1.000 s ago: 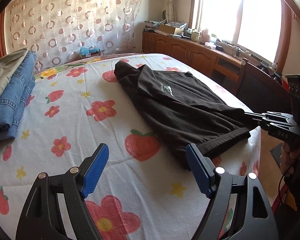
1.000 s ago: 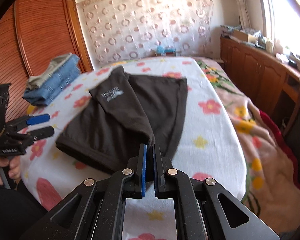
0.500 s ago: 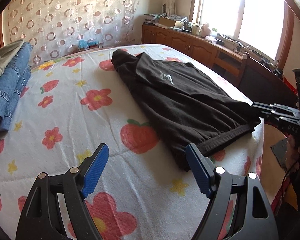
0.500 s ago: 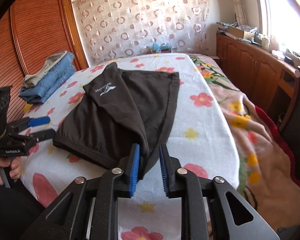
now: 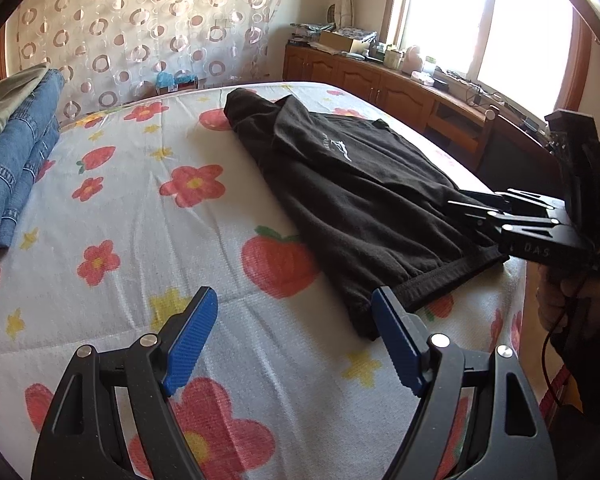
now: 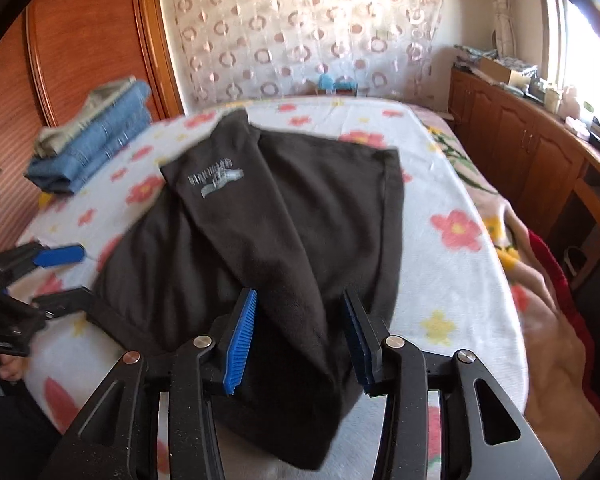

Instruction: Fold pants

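Across the middle of your left wrist view spreads a bed covered by a white sheet printed with red flowers and strawberries (image 5: 148, 216). At the left edge you have a stack of folded blue denim jeans (image 5: 16, 160) with a folded beige garment (image 5: 8, 96) on top. Behind the bed, in the upper left, hangs a sheer curtain patterned with brown rings (image 5: 140, 32). In the upper right you see a long wooden cabinet (image 5: 380, 80), its surface cluttered with boxes and small items, under a bright window (image 5: 480, 20). In your right wrist view, a reddish wooden wardrobe (image 6: 88, 40) fills the upper left.
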A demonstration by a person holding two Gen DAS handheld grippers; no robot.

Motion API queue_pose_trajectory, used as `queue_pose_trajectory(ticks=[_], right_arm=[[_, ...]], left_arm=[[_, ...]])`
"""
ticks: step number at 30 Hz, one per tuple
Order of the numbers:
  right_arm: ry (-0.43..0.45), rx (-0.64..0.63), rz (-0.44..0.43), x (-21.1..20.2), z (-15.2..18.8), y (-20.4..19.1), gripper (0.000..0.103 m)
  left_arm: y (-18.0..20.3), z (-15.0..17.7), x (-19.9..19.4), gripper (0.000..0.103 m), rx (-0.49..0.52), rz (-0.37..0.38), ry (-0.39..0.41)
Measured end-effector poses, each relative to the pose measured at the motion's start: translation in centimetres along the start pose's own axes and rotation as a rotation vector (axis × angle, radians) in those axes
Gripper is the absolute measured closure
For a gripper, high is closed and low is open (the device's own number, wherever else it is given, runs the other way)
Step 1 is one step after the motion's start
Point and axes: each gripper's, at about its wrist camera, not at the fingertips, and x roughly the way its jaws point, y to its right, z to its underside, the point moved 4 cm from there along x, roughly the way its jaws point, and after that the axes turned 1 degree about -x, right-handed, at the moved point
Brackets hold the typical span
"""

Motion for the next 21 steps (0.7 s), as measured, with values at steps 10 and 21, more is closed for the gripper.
queue_pose_trajectory(ticks=[10,21], right_arm=[[0.022,-0.018,0.059,0.1,0.6,-0.6,0.033],[-0.004,-0.067,0.089,-0.5,-0.3,-1.4,0.032]], left_arm=[[-0.2,0.1,0.0,0.023,-0.004,0.005,0.006],[-1.2,-0.5,-1.0,0.023,-0.025,-0.019,0.037]])
